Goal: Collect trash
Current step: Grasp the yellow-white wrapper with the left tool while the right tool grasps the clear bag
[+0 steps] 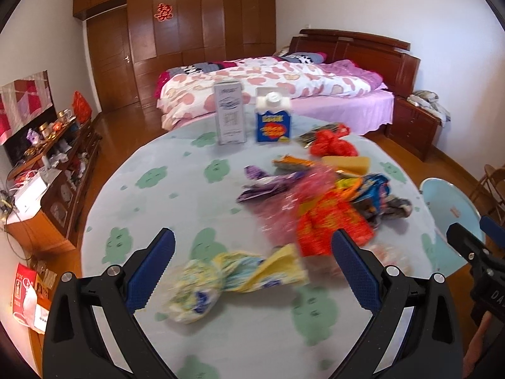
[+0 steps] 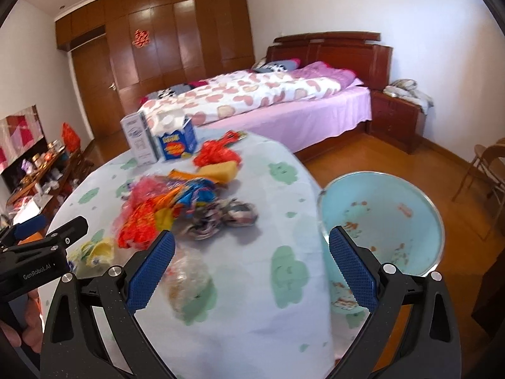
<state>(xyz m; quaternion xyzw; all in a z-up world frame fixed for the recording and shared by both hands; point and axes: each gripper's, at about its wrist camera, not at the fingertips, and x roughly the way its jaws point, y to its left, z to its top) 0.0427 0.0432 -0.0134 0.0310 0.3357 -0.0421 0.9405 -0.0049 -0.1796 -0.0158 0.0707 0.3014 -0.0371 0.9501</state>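
Note:
My left gripper (image 1: 252,271) is open low over the round table (image 1: 151,195). A crumpled yellow and blue wrapper (image 1: 233,281) lies between its blue pads (image 1: 154,268), touching neither. Beyond it is a heap of wrappers: red-orange (image 1: 331,230), pink (image 1: 300,202) and purple (image 1: 268,186). My right gripper (image 2: 252,268) is also open, over the table's right side. A clear crumpled bag (image 2: 186,281) lies by its left pad. A light blue bin (image 2: 378,221) stands on the floor against the table's right edge, with scraps inside.
A blue carton (image 1: 273,123) and a grey-white box (image 1: 230,113) stand upright at the table's far side, next to a red net bag (image 1: 331,145). Behind are a bed (image 1: 284,88) and a wardrobe. A cluttered sideboard (image 1: 56,164) runs along the left, and a folding chair (image 2: 486,170) stands right.

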